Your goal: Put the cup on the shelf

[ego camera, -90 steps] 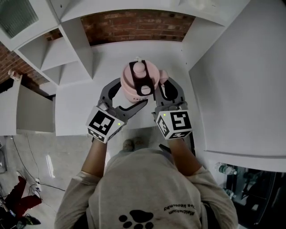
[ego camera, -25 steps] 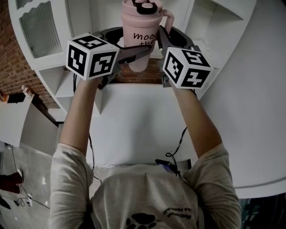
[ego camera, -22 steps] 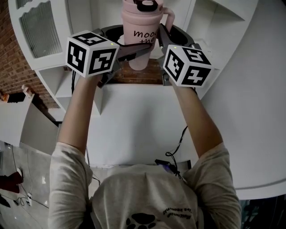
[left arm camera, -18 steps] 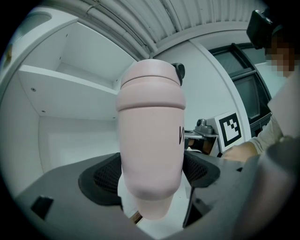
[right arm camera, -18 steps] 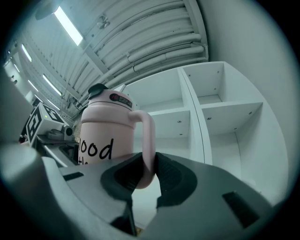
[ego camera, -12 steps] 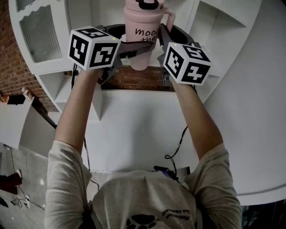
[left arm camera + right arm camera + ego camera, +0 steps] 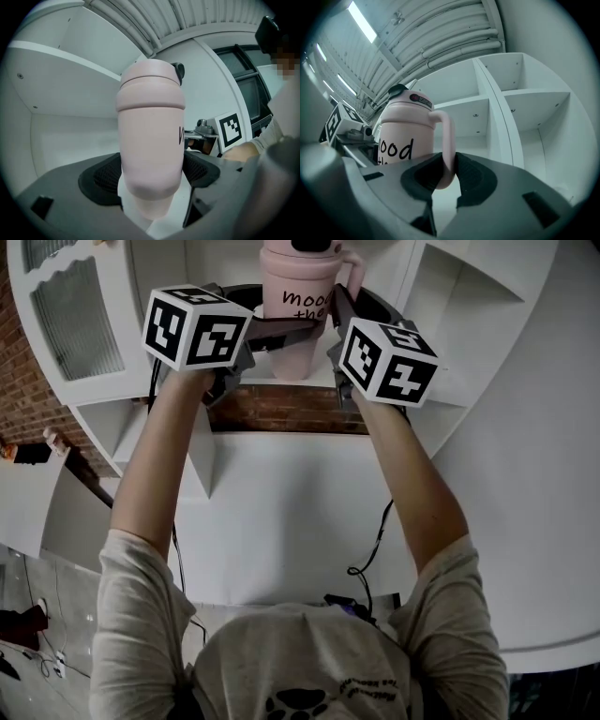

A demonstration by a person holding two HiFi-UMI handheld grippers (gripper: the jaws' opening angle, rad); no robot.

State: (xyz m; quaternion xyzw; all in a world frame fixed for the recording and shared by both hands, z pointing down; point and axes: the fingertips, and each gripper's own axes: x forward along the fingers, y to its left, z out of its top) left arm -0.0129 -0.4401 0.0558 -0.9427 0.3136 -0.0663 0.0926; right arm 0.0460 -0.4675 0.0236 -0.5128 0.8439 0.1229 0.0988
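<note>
Left gripper jaws clamp the cup by its body, right gripper jaws pinch its handle; uneven pushing could twist it loose short of the shelf ahead.

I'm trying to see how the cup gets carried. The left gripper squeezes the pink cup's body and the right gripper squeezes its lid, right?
Not the lid. The right gripper is shut on the handle of the pink cup, as the right gripper view shows. The left gripper does squeeze the cup's body.
</note>
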